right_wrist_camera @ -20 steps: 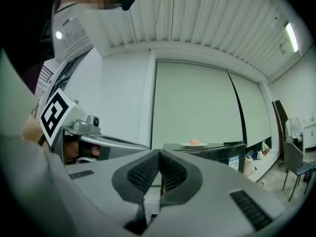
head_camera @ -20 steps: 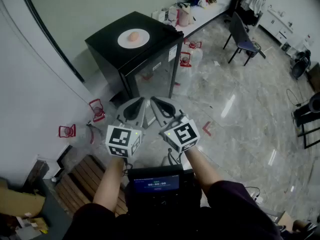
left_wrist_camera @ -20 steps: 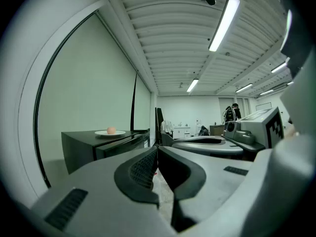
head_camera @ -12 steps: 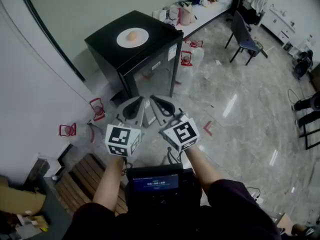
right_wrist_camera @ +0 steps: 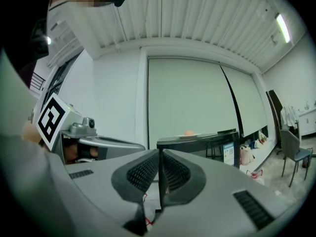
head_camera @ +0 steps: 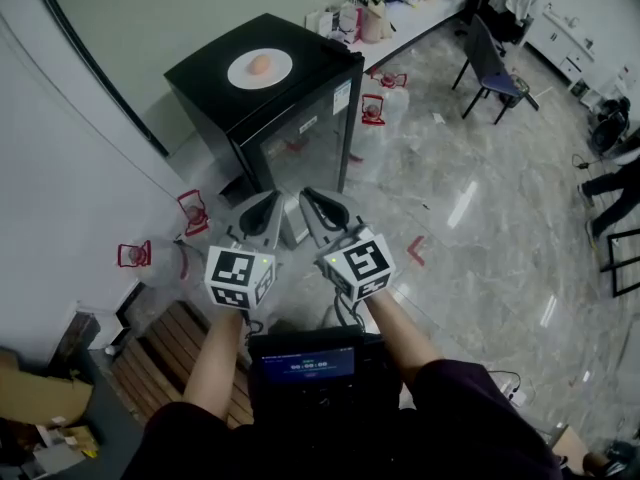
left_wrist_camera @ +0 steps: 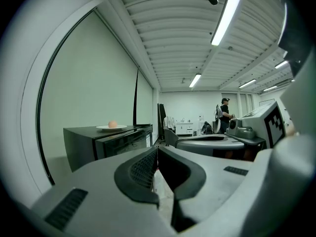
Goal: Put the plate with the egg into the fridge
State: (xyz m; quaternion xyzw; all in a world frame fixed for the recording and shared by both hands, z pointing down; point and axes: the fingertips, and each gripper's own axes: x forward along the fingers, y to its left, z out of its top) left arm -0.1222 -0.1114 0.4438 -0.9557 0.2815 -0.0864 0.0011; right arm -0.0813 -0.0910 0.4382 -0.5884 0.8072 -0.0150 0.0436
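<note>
Fridge (head_camera: 285, 118): black, low, set against the pale wall, door closed.

Plate (head_camera: 259, 69): white, round, flat on the fridge's top, about mid-surface.

Egg (head_camera: 259, 64): one, pale orange, resting on the plate's middle.

Left gripper (head_camera: 276, 199): held out in front of the fridge, well apart from it and aimed towards it. Jaws pressed together, nothing between them.

Right gripper (head_camera: 306, 195): in front of the fridge, just right of the left gripper, likewise well apart from the fridge. Jaws pressed together, empty.

Red frame (head_camera: 372, 111): on the floor just beside the fridge's right front corner.

Chair (head_camera: 490, 63): dark, well to the fridge's right.
</note>
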